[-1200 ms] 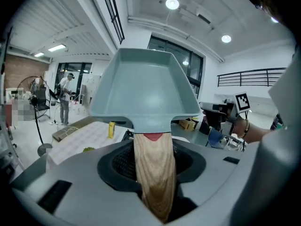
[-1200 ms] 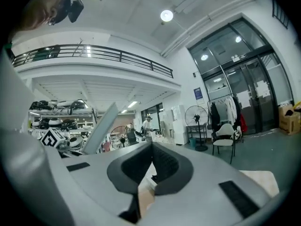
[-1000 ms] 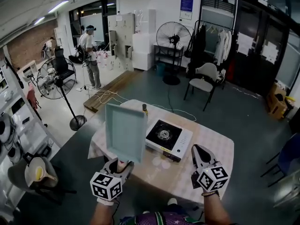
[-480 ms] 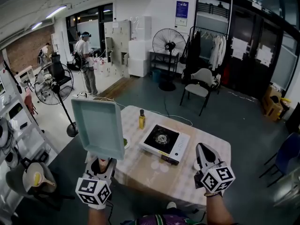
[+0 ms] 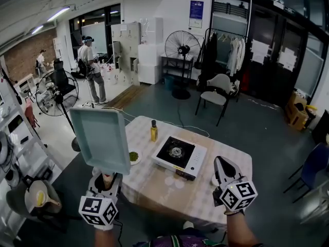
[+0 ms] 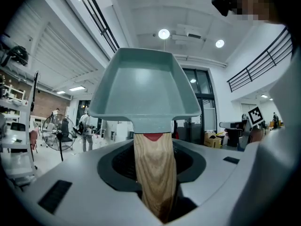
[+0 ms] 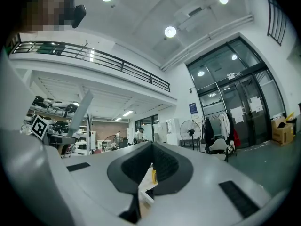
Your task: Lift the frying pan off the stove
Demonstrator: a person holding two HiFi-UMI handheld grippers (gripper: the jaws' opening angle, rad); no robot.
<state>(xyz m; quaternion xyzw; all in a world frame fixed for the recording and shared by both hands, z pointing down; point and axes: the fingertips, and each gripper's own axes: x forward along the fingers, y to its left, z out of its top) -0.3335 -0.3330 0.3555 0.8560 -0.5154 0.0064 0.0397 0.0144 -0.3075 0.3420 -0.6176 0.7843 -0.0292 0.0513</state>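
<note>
A square teal frying pan with a wooden handle is held up in the air, left of the table and tilted toward me. My left gripper is shut on that handle, with the pan's inside facing its camera. The white portable gas stove sits on the table with its black burner bare. My right gripper hovers over the table's near right corner, jaws together and nothing between them. From the right gripper view the pan shows edge-on at the left.
The table has a pale checked cloth. On it stand a yellow oil bottle behind the stove and a small plate of greens to its left. Standing fans, a chair and people are farther off on the floor.
The left gripper has carried the pan leftward, from in front of the stove's left side to beside the table. The right gripper has stayed about where it was.
</note>
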